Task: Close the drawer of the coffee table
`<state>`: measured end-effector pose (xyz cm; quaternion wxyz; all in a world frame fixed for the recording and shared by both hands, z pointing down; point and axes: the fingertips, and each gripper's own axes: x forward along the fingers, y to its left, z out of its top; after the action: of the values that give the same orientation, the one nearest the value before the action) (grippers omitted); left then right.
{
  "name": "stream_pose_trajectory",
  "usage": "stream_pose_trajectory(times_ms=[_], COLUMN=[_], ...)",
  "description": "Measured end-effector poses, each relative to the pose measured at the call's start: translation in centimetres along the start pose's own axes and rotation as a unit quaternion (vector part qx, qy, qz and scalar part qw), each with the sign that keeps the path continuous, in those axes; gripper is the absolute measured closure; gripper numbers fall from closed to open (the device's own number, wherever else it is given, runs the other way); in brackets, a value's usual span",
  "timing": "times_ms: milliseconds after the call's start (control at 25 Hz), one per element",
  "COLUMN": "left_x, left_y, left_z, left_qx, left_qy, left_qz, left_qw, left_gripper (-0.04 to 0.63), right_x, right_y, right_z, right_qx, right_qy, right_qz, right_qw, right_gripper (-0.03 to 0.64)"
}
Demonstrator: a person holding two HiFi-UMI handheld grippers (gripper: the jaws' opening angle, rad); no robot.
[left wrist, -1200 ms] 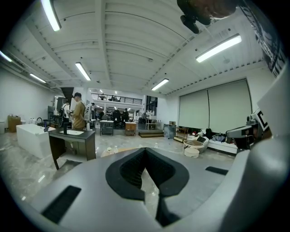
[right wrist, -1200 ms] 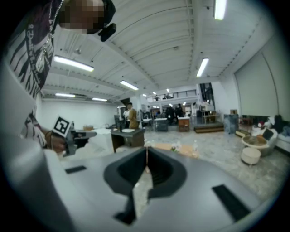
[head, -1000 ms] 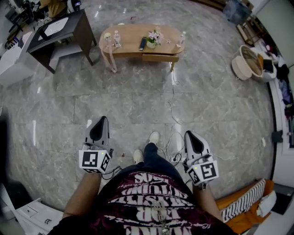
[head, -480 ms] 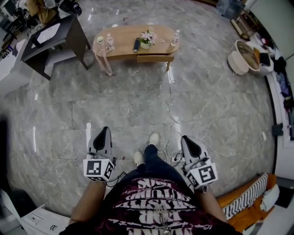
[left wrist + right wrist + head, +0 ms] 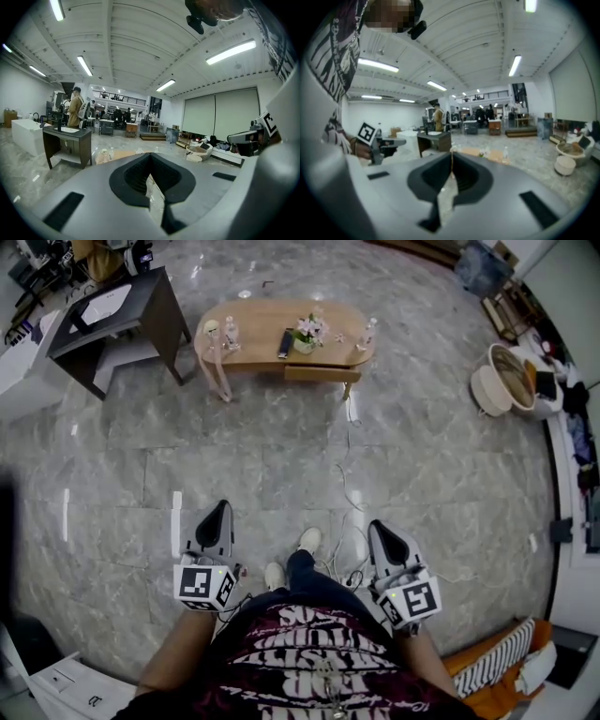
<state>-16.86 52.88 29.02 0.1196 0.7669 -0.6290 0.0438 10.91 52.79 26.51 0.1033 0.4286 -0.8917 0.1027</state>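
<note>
— So where is the drawer [image 5: 322, 374] right now?
— Well across the marble floor [image 5: 234, 456] from me. Its front stands a little proud of the near long edge of the low wooden bench [image 5: 262, 320], towards the right end, below the flower pot [image 5: 307, 334] and a small bottle [image 5: 368, 331]

— And your jaws?
— Both pairs are pressed together with nothing in them. My left gripper [image 5: 223, 505] and right gripper [image 5: 374, 525] hang in front of my waist, pointing towards the bench and well apart from it

— How do you expect the drawer to handle?
— I judge it a light, stiff wooden box on runners, so a mild, even push should slide it. There's no need to take hold: I'd set closed jaws against the middle of the front panel and press straight in. Pushing at one corner could skew and jam it, and a hard shove might shake the bench and tip the bottle or the pot. A cable [image 5: 349, 474] lies on the floor between us, so I mind my feet
</note>
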Motion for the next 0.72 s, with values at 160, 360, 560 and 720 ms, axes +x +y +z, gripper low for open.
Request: stream_pose_trajectory(times_ms=[160, 360, 560, 720], left_x=[3.0, 6.9, 10.0, 12.2], left_y=[-0.4, -1.4, -1.8, -2.6], left_z=[1.3, 3.7, 5.6, 6.7], left_qx=[0.003, 0.023, 0.037, 0.044], left_qy=[-0.008, -0.019, -0.025, -0.031], left_qz=[0.001, -0.004, 0.002, 0.004], left_qw=[1.0, 0.9996, 0.999, 0.9985], left_gripper=[0.572, 0.572, 0.572, 0.572], right_x=[1.1, 2.9, 4.5, 5.0], right_y=[-2.7, -6.4, -9.3, -11.7], right_z=[1.3, 2.8, 3.6, 3.9], right_qx=[-0.004, 0.003, 0.012, 0.017], right_qy=[-0.012, -0.027, -0.043, -0.05], right_qz=[-0.004, -0.012, -0.007, -0.005], right_qw=[1.0, 1.0, 0.999, 0.999], right_gripper=[0.582, 0.582, 0.581, 0.582])
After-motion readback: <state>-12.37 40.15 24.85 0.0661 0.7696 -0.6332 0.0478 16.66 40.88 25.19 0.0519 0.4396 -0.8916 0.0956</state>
